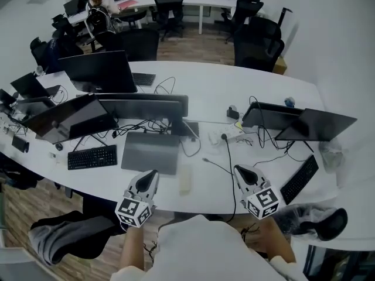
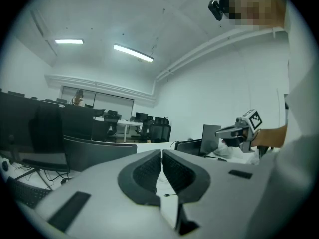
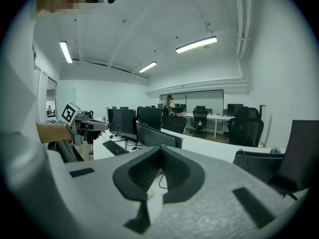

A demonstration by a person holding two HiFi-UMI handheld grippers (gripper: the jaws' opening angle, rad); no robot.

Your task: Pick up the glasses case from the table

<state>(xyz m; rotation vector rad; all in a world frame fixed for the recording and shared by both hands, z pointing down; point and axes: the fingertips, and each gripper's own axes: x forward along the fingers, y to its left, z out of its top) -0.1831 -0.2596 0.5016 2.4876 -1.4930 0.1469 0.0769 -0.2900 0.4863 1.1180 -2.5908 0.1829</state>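
Head view: left gripper (image 1: 153, 174) and right gripper (image 1: 239, 170) point forward, jaws closed on nothing.

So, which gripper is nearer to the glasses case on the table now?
Left. The left gripper is just left of the glasses case; the right gripper is farther off on its right, beyond the black cable.

An open-plan office: long white desks (image 1: 234, 92), monitors (image 1: 99, 72), keyboards (image 1: 92, 157), black swivel chairs (image 1: 258, 43), ceiling strip lights (image 2: 132, 53).
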